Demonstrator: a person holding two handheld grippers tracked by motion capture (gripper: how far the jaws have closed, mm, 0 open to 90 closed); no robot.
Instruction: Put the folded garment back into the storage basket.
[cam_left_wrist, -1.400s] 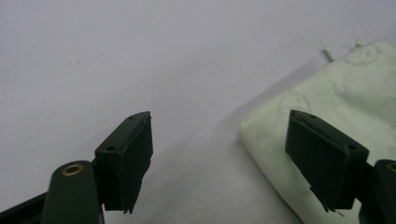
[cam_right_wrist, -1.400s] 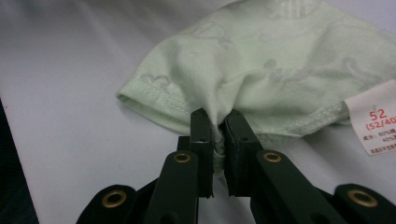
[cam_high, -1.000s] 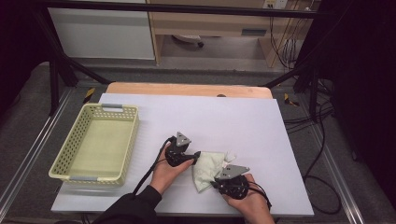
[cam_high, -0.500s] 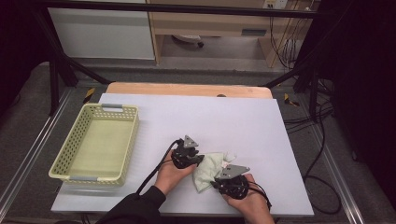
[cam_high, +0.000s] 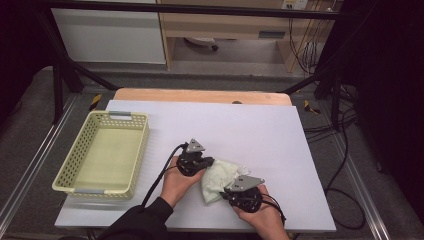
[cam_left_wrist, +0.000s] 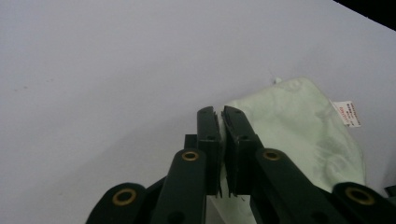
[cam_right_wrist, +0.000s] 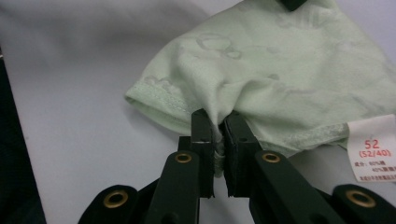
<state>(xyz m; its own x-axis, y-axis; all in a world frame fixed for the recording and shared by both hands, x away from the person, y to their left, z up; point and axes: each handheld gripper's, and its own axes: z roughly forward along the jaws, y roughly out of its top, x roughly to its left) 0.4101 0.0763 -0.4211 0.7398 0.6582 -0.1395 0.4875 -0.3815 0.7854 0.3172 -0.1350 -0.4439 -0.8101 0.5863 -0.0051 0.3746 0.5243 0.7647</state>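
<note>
A pale green garment (cam_high: 220, 175) lies crumpled on the white table (cam_high: 240, 125), near its front edge. My left gripper (cam_high: 207, 162) is at the garment's left edge. Its jaws have just been closing and now pinch the garment's edge (cam_left_wrist: 299, 126) between the left gripper's (cam_left_wrist: 222, 116) pads. My right gripper (cam_high: 227, 192) is at the near side and the right gripper (cam_right_wrist: 217, 122) is shut on a bunched fold of the green fabric (cam_right_wrist: 280, 60). A white size label (cam_right_wrist: 373, 149) with red print hangs at the hem, and that label (cam_left_wrist: 348, 113) is also in the left gripper view.
A pale yellow plastic basket (cam_high: 141, 145) stands at the table's left side with nothing in it. A wooden strip (cam_high: 200, 95) runs along the table's far edge. Cables (cam_high: 345, 150) lie on the floor to the right.
The left gripper moved in to the garment's left edge, its jaws went from wide apart to shut on the fabric, and it rose slightly. The right gripper stayed put, shut on the garment.
</note>
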